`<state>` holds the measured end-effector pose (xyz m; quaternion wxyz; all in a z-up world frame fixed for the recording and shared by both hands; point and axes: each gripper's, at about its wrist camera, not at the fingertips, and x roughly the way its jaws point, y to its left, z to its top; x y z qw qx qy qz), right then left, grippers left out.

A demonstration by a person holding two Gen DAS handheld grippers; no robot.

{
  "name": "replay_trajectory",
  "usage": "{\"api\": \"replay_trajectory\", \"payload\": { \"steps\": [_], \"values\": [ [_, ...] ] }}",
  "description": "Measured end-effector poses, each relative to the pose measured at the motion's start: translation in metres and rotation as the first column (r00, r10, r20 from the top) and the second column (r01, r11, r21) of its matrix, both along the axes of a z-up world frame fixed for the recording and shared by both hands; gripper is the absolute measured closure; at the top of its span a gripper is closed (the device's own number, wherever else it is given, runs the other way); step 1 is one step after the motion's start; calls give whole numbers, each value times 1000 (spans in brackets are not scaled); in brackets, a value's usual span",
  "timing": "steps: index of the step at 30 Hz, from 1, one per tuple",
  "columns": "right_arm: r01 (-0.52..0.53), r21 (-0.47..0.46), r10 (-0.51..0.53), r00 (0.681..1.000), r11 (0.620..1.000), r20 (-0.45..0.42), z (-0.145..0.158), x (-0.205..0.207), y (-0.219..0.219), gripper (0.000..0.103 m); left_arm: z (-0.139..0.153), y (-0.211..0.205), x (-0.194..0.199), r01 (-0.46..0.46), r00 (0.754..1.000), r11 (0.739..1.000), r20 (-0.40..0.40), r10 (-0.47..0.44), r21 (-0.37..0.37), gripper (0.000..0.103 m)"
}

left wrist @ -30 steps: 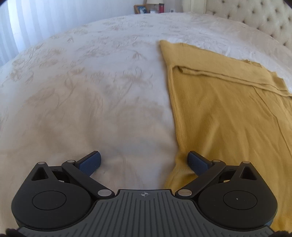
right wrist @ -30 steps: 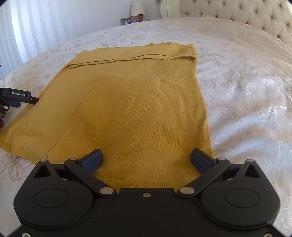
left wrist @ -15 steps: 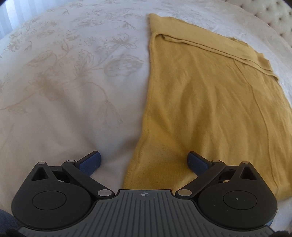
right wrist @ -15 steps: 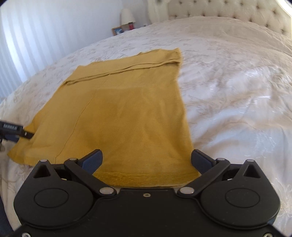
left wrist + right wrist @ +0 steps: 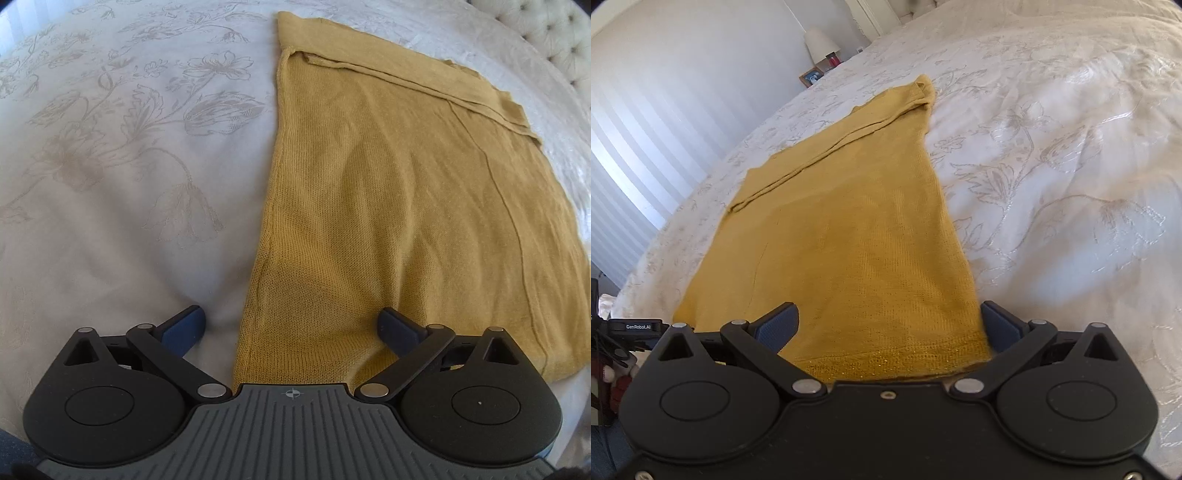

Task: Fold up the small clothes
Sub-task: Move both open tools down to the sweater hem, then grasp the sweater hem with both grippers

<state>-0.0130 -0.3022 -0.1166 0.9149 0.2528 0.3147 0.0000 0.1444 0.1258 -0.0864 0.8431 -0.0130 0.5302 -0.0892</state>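
A mustard-yellow knit garment (image 5: 406,192) lies flat on the white bedspread, its far end folded over in a narrow band. My left gripper (image 5: 291,326) is open and low at the garment's near left corner, with the left edge running between its fingers. In the right wrist view the garment (image 5: 849,240) stretches away from me. My right gripper (image 5: 888,325) is open and tilted, straddling the near right corner and the hem band. Neither gripper holds cloth.
The white floral bedspread (image 5: 110,166) spreads to the left of the garment and also to its right (image 5: 1052,184). A tufted headboard (image 5: 546,33) stands at the far right. A lamp and a photo frame (image 5: 822,55) stand beyond the bed. The other gripper's body (image 5: 635,326) shows at the left edge.
Both grippers have dropped closer to the garment's near corners. The left one shifted right over the edge. The right one tilted and moved to the right corner. Both stay open.
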Motion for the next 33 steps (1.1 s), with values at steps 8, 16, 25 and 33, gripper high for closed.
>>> {"api": "replay_trajectory", "payload": {
  "steps": [8, 16, 25, 33],
  "values": [
    [-9, 25, 9, 1000, 1000, 0, 1, -4, -1, 0, 10, 8, -9, 77, 994, 996, -67, -81, -55, 34],
    [-11, 27, 11, 1000, 1000, -12, 2, -3, 3, 0, 13, 21, -16, 68, 992, 991, -96, -78, -111, 45],
    [-7, -1, 7, 999, 1000, -38, 3, -2, 10, 0, 9, 24, -10, 17, 993, 992, -111, -31, -123, 44],
    [3, 32, -2, 1000, 999, -31, 0, -2, 6, 0, 8, 15, -5, 48, 990, 993, -126, -62, -111, 34]
  ]
}}
